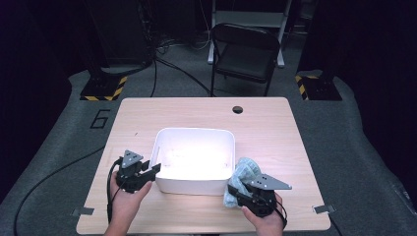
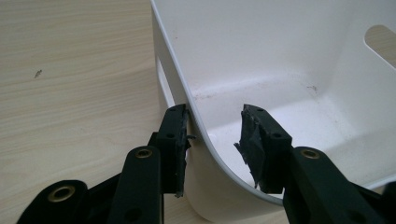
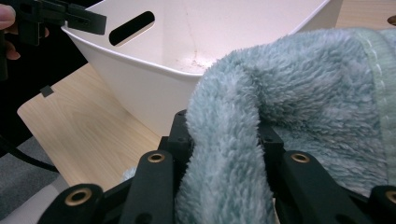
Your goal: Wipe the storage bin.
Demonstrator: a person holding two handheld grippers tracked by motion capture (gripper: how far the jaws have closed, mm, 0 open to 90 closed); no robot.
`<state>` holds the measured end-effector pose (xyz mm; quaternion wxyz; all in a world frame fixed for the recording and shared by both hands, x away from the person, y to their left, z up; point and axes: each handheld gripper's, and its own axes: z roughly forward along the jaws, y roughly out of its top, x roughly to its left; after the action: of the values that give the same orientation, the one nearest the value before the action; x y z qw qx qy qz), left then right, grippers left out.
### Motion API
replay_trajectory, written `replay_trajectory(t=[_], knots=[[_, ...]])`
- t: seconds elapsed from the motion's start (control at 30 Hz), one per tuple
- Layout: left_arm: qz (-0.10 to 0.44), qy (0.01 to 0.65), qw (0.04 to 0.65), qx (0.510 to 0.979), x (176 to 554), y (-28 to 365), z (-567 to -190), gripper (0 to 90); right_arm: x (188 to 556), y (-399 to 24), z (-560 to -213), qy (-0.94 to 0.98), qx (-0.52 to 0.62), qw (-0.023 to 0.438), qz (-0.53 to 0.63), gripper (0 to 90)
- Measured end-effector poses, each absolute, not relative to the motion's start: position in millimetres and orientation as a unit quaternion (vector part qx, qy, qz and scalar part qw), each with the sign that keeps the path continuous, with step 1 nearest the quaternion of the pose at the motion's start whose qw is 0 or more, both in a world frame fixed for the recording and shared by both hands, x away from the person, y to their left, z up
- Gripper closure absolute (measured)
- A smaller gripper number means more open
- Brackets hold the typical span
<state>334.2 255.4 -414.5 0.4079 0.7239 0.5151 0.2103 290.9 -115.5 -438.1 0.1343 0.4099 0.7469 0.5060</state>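
On a pale wooden table (image 1: 275, 123) ringed by grey floor, a white plastic bin (image 1: 195, 184) sits near the front edge, the left gripper (image 2: 215, 140) straddling its corner wall unclenched while the right gripper (image 3: 224, 140) clamps a light-blue fleece towel (image 3: 299, 93) beside the bin's right wall.

A black folding chair (image 1: 245, 51) stands behind the worktop (image 1: 265, 123); cables (image 1: 172, 66) trail across the grey floor (image 1: 59, 142).

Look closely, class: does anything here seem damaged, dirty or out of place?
Yes. The left gripper has torn, ragged pads, and brownish specks soil the white tub floor. The blue-green towel looks fine.
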Motion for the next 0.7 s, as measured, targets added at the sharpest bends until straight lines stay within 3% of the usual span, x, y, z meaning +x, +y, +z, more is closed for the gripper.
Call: replay_trajectory(t=[0.27,0.7], knots=[[0.212,0.515,0.406,0.725,333.8,255.9,-414.0,63.2,295.1,-111.9,-455.2,0.757,0.418,0.124,0.486,67.1],[0.217,0.516,0.405,0.723,333.0,255.0,-414.2,62.7,312.0,-99.2,-504.5,0.786,0.437,0.059,0.434,67.2]])
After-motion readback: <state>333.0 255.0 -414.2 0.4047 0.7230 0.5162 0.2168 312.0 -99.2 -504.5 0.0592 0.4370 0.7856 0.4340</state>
